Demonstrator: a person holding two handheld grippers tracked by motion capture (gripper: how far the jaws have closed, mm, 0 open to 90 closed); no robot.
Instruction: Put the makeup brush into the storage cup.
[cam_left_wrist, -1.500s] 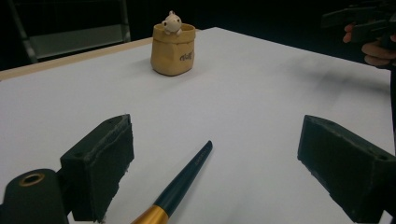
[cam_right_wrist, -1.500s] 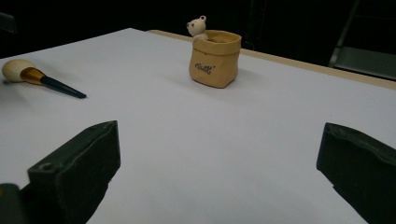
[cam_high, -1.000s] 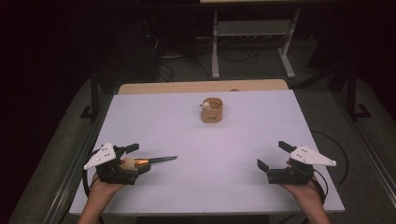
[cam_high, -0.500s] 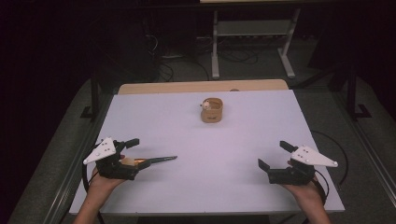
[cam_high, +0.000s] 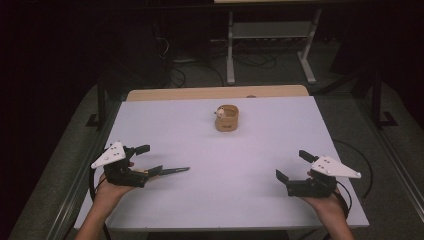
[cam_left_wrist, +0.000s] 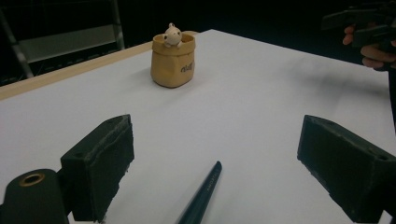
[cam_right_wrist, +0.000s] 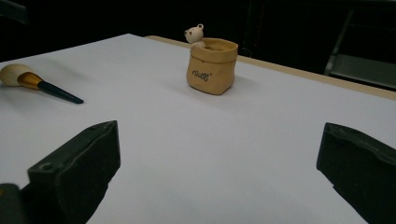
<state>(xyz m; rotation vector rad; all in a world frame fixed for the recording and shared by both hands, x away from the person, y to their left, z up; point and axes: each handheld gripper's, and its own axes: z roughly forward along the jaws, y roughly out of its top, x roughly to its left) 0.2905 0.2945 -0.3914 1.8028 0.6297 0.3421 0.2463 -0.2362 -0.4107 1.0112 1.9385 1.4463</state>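
A carving tool (cam_high: 167, 171) with a pale wooden handle and a dark shaft lies on the white table (cam_high: 260, 145) at the front left. My left gripper (cam_high: 147, 160) is open at the tool's handle end. In the left gripper view the dark shaft (cam_left_wrist: 201, 196) lies on the table between the wide-apart jaws, touching neither. A small tan pot (cam_high: 227, 119) with a little bear figure on its rim stands upright at the middle back. My right gripper (cam_high: 291, 165) is open at the front right with nothing in it. It faces the pot (cam_right_wrist: 211, 67) and the tool (cam_right_wrist: 42, 84).
A wooden strip (cam_high: 215, 93) runs along the table's far edge. Beyond it on the dark floor stand a metal frame (cam_high: 270, 30) and some cables. Bare table lies between the two grippers and around the pot.
My left gripper has drawn back a little to the left, away from the tool's handle. The tool, the pot and my right gripper stay where they were.
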